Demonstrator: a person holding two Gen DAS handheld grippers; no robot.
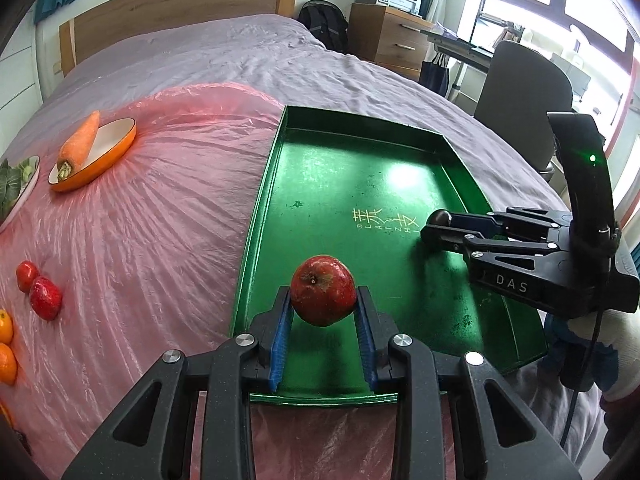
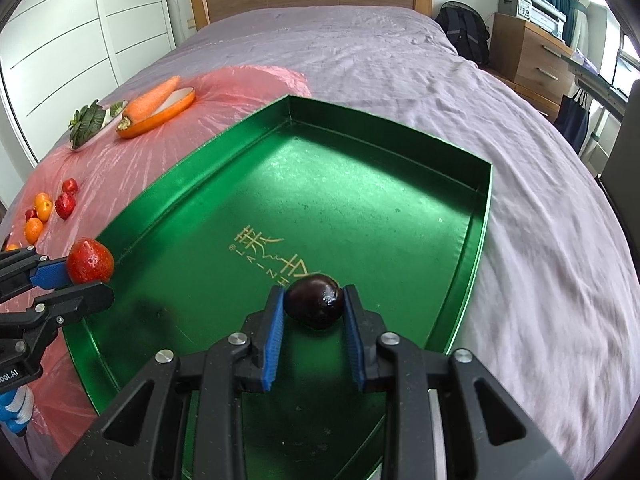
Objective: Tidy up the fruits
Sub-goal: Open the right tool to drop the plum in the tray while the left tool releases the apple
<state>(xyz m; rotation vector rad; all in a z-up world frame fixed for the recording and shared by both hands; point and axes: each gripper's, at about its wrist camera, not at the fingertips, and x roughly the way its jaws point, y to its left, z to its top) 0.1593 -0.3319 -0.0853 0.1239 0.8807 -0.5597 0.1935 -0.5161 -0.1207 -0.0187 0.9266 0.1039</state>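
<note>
A red apple [image 1: 322, 295] hangs over the near end of the green tray [image 1: 360, 168], with my left gripper [image 1: 323, 300] shut on it between the blue pads. The same apple [image 2: 89, 261] shows at the tray's left rim in the right wrist view, held by the left gripper [image 2: 66, 276]. My right gripper [image 2: 314, 306] is shut on a dark plum [image 2: 315, 305] low over the green tray [image 2: 320, 184]. From the left wrist view the right gripper [image 1: 434, 228] reaches in from the right with the plum [image 1: 439, 217] at its tip.
On the pink plastic sheet [image 1: 160, 208] to the left lie a carrot [image 1: 79, 144] across an orange dish [image 1: 100, 160], a plate of leafy greens [image 2: 86, 124], two strawberries [image 1: 40, 290] and small oranges [image 1: 6, 344]. A purple bedspread [image 2: 520, 200] lies around the tray.
</note>
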